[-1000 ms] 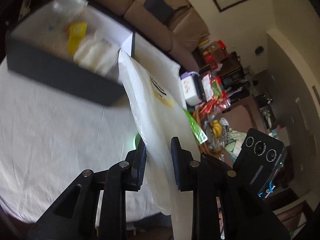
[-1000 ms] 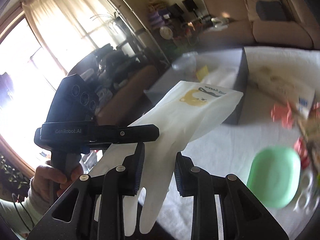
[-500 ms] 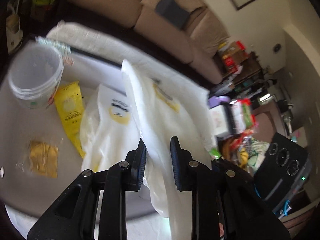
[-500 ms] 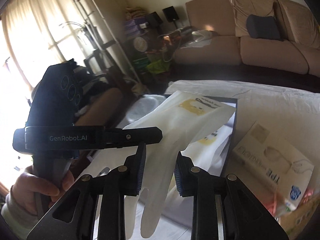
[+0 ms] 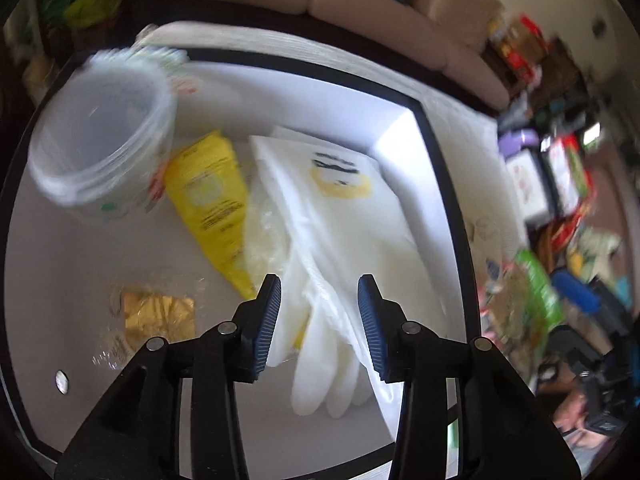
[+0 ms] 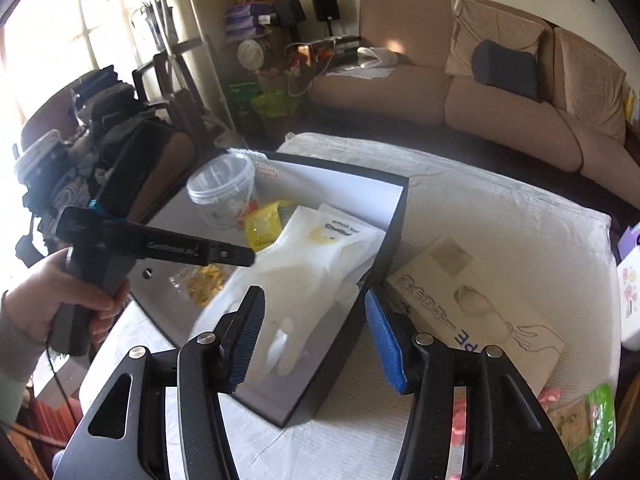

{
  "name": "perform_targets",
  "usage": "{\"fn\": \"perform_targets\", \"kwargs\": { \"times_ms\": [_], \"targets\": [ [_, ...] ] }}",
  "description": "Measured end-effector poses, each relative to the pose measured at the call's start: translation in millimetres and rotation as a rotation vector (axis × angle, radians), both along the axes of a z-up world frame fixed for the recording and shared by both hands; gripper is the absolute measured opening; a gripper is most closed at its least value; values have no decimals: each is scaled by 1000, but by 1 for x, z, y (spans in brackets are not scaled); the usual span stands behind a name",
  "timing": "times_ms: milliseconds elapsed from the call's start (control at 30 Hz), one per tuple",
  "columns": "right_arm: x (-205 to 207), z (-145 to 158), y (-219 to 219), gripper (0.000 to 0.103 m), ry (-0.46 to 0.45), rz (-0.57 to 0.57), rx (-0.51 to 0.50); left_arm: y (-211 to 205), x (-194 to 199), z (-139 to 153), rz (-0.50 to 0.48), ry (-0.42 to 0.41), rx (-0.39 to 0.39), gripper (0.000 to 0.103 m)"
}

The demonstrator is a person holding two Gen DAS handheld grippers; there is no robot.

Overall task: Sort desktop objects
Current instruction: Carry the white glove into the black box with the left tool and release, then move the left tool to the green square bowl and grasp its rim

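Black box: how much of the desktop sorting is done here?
Done: the black box holds a clear tub, yellow packet and white gloves. In hand: nothing; both tools, left and right, have just been opening, gloves released. Left: the glove carton and small packets remain on the cloth.

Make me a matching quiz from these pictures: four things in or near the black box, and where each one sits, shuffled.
Things:
1. clear tub
2. white glove
3. yellow packet
4. cardboard box

Places:
A. on the cloth outside the black box
B. in the box's far corner
C. between tub and glove
D. draped along the box's right wall

Pairs: 1-B, 2-D, 3-C, 4-A
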State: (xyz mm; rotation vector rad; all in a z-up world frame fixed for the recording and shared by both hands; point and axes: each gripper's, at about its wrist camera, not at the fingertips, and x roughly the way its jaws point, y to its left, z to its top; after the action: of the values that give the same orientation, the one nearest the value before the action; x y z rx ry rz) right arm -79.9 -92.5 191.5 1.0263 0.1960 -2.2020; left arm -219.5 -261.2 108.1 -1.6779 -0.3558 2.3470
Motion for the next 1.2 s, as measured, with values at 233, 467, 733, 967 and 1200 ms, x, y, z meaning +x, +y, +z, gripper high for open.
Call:
{"fn": "perform_targets", "kwargs": {
  "times_ms": [233,467,733,967,1200],
  "targets": [
    [17,10,37,55,-59,-35,-89,52,-30,-33,-143,-166,-187,39],
    [33,17,100,55,-66,-123,-90,36,-17,-5,-43,-132,-86,42],
    [69,16,154,57,-65,-152,-71,2,65,81,75,99,105,62],
    [104,9,178,58,-83,-126,-102,16,153,90,112,223,100,71],
    [134,-8,197,64,-105,-109,-109,63,220,24,107,174,182,82]
  ]
}}
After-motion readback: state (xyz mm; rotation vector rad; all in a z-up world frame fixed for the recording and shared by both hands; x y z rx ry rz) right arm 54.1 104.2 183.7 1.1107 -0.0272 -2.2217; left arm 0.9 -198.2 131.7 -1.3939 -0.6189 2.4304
